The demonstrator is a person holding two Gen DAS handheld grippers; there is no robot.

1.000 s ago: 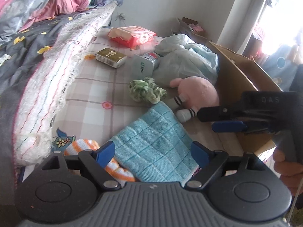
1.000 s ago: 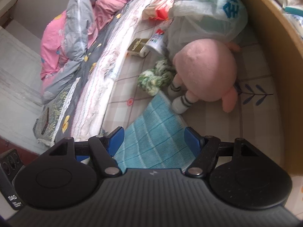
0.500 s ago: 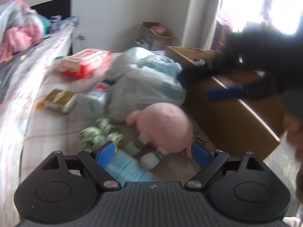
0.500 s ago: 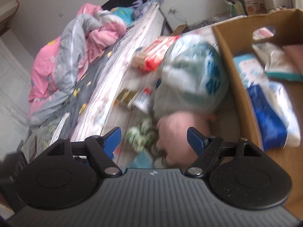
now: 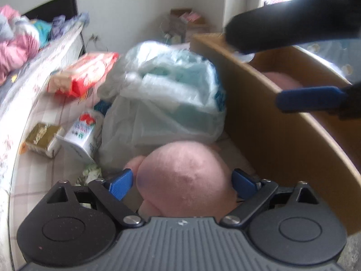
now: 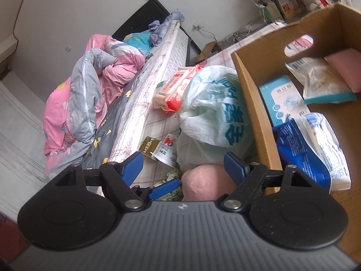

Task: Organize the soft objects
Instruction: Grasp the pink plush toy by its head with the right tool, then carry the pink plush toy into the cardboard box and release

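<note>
The pink plush (image 5: pixel 182 178) lay on the floor, just beside the cardboard box (image 5: pixel 282 131). The left gripper (image 5: pixel 181 181) straddled it, jaws spread, not yet clenched — the grasp step. The right gripper (image 6: pixel 183 166) hung released above. Next, I judged: squeeze, lift into the box.

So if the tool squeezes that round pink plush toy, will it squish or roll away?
The round pink plush toy looks fuzzy and stuffed, so it will probably squish rather than resist. The left tool has a finger on either side of it, so rolling seems unlikely. It is probably light for its size, and its fuzz should keep it from slipping.
</note>
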